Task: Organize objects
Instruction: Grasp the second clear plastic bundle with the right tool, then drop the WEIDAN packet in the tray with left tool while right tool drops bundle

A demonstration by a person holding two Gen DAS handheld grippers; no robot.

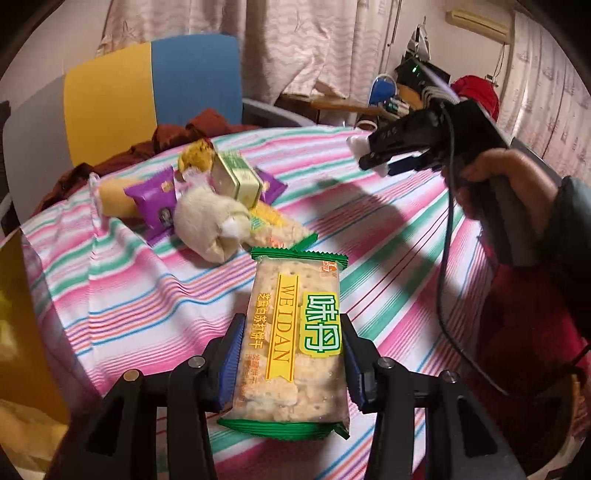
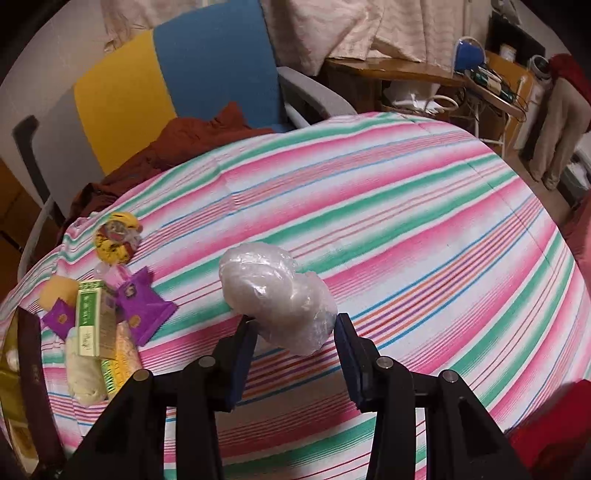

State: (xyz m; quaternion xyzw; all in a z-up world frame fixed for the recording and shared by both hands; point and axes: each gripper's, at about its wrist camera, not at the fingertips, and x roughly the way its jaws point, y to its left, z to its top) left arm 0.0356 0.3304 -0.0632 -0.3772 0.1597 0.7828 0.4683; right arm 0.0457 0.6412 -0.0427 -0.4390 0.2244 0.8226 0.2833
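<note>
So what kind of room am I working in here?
Most likely a lived-in room at home, not a lab: a striped cloth covers the work surface, curtains hang behind, an air conditioner sits high on the wall, and a cluttered desk stands behind.

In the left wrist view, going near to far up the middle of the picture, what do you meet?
Left gripper → cracker packet held between its fingers → cream plush toy → green tin → blue and yellow chair back → curtain.
</note>
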